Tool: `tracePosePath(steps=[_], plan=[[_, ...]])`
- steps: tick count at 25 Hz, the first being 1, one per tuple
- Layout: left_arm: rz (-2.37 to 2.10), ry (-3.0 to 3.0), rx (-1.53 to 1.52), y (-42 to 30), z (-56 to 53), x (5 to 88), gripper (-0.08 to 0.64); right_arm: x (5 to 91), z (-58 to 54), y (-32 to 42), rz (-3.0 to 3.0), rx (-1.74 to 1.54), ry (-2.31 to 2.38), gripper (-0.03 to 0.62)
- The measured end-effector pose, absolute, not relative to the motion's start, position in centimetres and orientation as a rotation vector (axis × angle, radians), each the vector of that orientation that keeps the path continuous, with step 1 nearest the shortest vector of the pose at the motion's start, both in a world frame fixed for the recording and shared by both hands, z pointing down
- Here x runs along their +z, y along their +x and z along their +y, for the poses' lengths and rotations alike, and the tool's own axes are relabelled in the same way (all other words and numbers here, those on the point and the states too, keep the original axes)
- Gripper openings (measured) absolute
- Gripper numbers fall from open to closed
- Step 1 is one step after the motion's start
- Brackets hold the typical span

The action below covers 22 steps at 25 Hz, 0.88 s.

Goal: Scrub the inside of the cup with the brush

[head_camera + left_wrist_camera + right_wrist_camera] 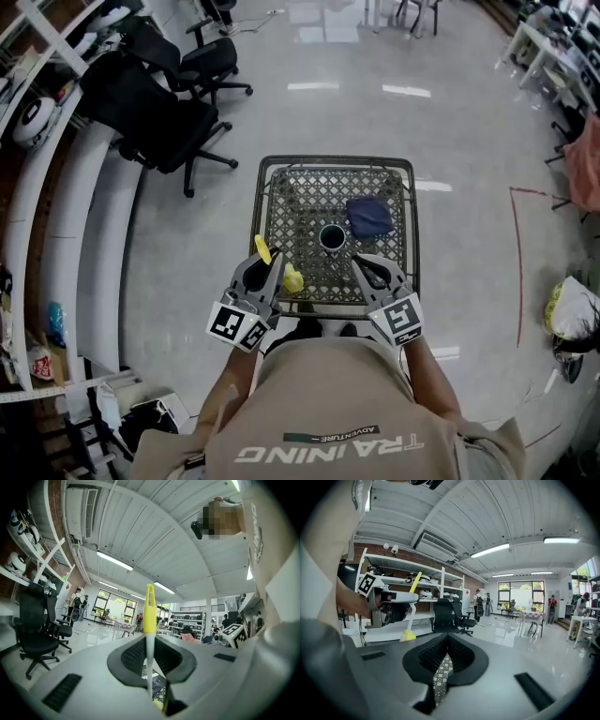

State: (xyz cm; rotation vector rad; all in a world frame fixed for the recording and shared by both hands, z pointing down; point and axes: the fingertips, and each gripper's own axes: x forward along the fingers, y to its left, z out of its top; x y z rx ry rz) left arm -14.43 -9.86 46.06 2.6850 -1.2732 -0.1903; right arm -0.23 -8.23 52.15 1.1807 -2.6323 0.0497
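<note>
Cup (pixel 332 237): one; cloth (pixel 368 217): one; left hand-held gripper (pixel 266 268) pinches one brush (pixel 149 613); right hand-held gripper (pixel 371 266) pressed together.

The person wears a loose khaki shirt (pixel 328 394) with short sleeves (pixel 487 445). It has white block lettering (pixel 328 453) and a thin dark green bar above it.

The left tongs (pixel 267 264) and right tongs (pixel 372 265) look alike, with smooth pale grey shells that taper to a rounded nose. At its 6 o'clock end each carries a white cube, one on the left (pixel 234 324) and one on the right (pixel 400 319), printed with black square markers.

Seen close up, a black collar rings ribbed black pads (pixel 433 656). Dark slots (pixel 533 692) are cut into the shell at 5 and 8 o'clock.
</note>
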Motion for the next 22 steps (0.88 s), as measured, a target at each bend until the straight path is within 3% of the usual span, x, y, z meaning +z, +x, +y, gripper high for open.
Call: tracePosePath(steps=[22], plan=[[-1.003, 2.767, -0.209, -14.6, -16.7, 46.2, 0.041, 53.6, -11.3, -1.4, -2.443, 0.168, 1.355, 0.017]])
